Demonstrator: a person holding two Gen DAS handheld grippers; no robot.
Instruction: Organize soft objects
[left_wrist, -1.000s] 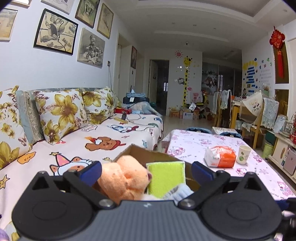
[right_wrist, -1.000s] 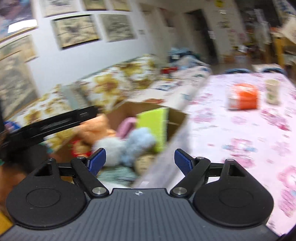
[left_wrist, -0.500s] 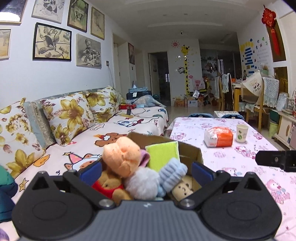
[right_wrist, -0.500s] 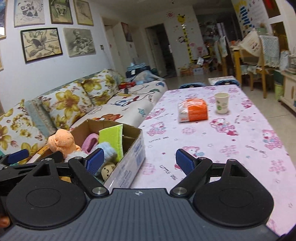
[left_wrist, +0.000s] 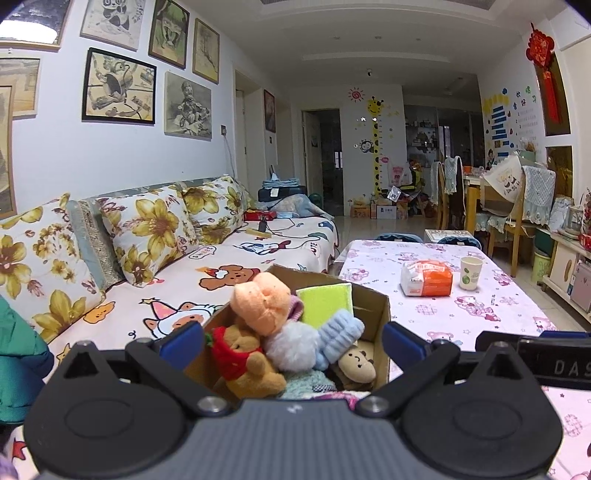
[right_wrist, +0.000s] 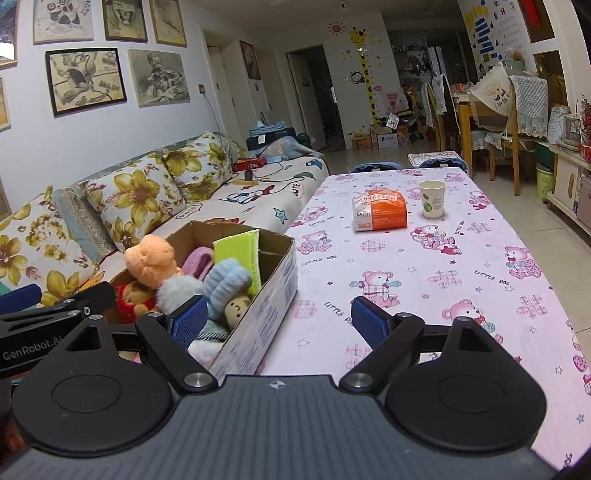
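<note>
Left claw (left_wrist: 291, 339) spread wide, nothing between the blue pads, hovering right over the near end of the cardboard box (left_wrist: 373, 306). Right claw (right_wrist: 279, 319) also spread and empty, hanging over the pink bear-print surface (right_wrist: 461, 266) just beside the box's (right_wrist: 273, 295) long printed wall. Left claw's black frame (right_wrist: 55, 314) peeking in at the left edge of the right wrist view.

Box sitting at the surface's left edge, next to the sofa (left_wrist: 221, 266) with its cartoon cover, packed full of soft things. Orange plush (left_wrist: 264, 301) riding highest, at the sofa side. Below it, a brown bear in a red top (left_wrist: 240, 360). Fluffy pale pom-pom (left_wrist: 290, 343) in the middle, touching a ribbed light-blue knit piece (left_wrist: 340, 334). Small tan toy with a drawn face (left_wrist: 356, 363) tucked against the box's right wall. Yellow-green sponge (left_wrist: 325, 304) standing upright towards the far end, a pink-lilac knit item (right_wrist: 197, 262) pressed in beside it.

Further along the surface, well apart from the box: an orange-and-white tissue pack (right_wrist: 380, 214), and just to its right a paper cup (right_wrist: 431, 198) standing upright.
</note>
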